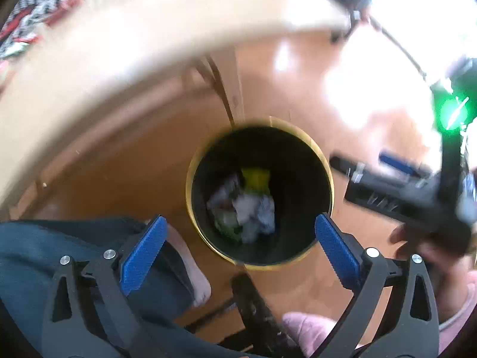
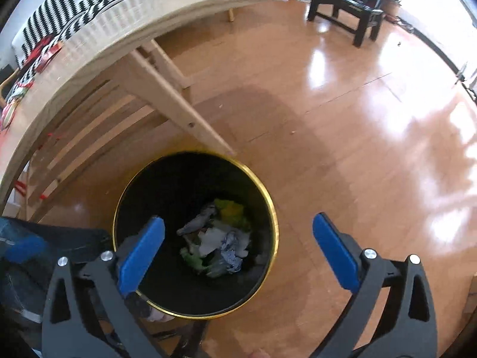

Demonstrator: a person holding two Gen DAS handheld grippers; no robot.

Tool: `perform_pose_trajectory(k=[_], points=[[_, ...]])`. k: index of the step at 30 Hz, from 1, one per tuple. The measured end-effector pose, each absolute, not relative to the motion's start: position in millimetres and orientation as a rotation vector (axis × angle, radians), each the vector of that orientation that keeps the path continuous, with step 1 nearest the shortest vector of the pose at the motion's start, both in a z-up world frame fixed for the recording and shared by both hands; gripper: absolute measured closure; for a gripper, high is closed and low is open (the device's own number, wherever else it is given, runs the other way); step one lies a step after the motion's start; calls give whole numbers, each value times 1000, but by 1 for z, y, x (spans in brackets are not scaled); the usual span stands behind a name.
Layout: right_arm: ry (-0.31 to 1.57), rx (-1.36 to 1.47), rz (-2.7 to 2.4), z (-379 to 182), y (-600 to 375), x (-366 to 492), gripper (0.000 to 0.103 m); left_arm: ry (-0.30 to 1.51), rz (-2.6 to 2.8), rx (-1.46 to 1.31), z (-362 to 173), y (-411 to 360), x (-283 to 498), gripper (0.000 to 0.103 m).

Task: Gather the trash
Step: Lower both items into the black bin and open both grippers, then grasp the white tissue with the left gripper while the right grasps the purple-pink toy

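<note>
Since both are hanging above the round black gold-rimmed waste bin [image 2: 195, 235], the left tool [image 1: 240, 246] and right tool [image 2: 238, 249] are gaping wide and gripping nothing, likely so anything carried falls straight in. Crumpled white paper and yellow-green scraps [image 2: 217, 244] are lying at the bin's bottom, directly ahead between the blue pads. The pale wooden bench [image 2: 89, 44] is standing beyond.

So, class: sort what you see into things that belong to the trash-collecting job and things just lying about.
Job:
trash bin
crumpled trash
left gripper, open
right gripper, open

Lying about:
wooden table
black chair
striped cloth
</note>
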State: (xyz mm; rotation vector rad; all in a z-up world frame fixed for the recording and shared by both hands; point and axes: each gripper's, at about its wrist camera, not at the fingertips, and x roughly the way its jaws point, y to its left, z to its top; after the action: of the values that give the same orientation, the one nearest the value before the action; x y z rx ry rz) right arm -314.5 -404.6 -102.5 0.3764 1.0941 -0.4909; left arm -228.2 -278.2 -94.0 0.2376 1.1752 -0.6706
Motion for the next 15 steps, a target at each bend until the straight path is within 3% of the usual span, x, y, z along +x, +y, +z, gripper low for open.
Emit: perform_pose_trajectory(k=[7,15], points=[[968,266,-372,-46,-357,-267,7,970,-378,-7,-19,-178,-159,7],[973,233,-112,-20,-267,-174,7,944,15,-38,-7,-50,-96,7]])
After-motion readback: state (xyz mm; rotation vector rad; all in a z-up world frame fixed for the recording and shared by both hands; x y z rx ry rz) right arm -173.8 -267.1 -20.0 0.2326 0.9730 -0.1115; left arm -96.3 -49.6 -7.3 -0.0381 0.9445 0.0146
